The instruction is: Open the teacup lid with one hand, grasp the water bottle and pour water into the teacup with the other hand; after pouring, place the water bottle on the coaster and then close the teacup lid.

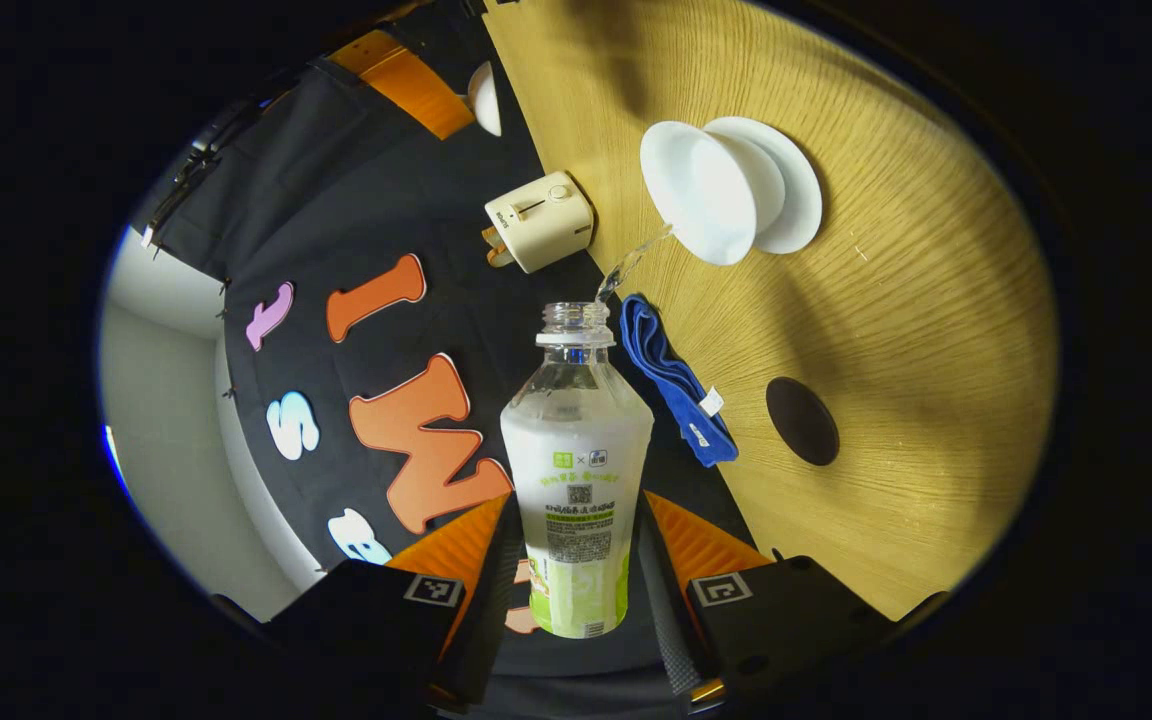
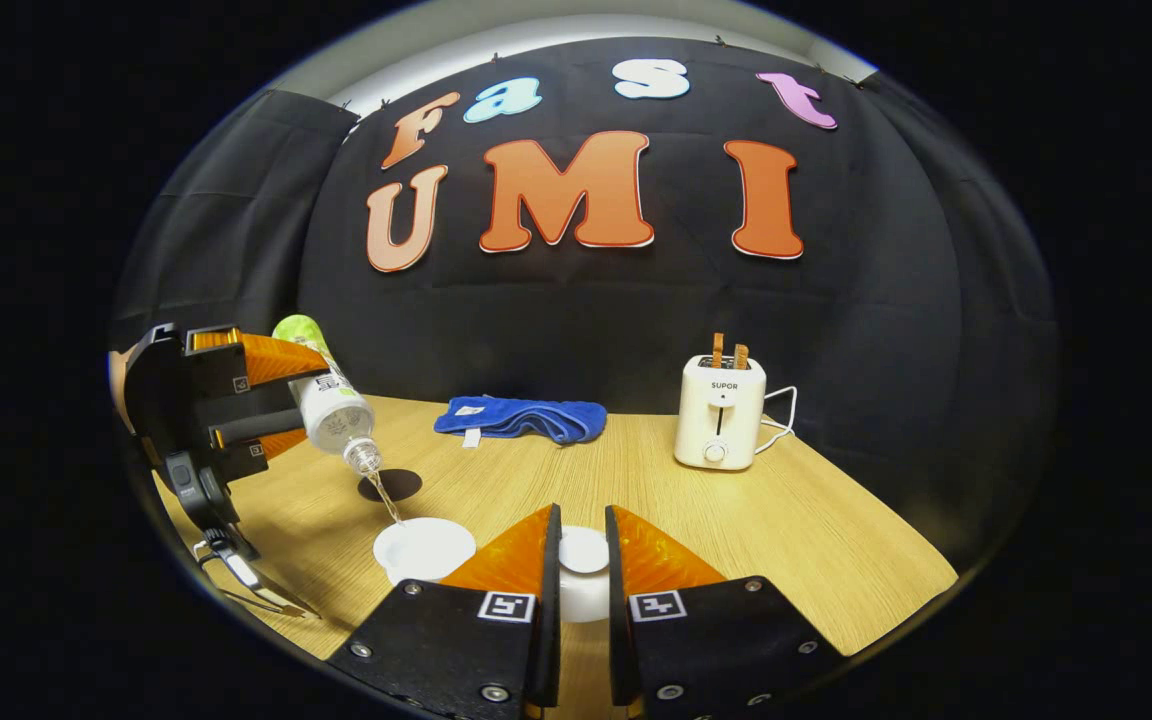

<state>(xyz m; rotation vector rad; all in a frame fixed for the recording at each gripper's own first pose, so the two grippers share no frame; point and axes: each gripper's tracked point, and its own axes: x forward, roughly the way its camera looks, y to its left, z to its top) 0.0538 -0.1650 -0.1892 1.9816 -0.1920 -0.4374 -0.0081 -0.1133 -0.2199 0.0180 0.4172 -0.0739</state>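
Between the left gripper's (image 1: 579, 560) jaws sits the water bottle (image 1: 577, 470), clamped on both sides of its labelled body and tipped mouth-down. Water streams from its open neck into the white teacup (image 1: 711, 190) ahead on the wooden surface (image 1: 916, 330). A dark coaster (image 1: 802, 420) and blue cloth (image 1: 674, 380) lie nearer those jaws. The right gripper's (image 2: 582, 565) jaws stand narrow, pinching the white teacup lid (image 2: 583, 552), with the teacup just to their left and a toaster (image 2: 721, 412) beyond.

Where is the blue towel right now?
In the right gripper view, the blue towel lies at the table's back edge, between the tilted water bottle and the toaster.
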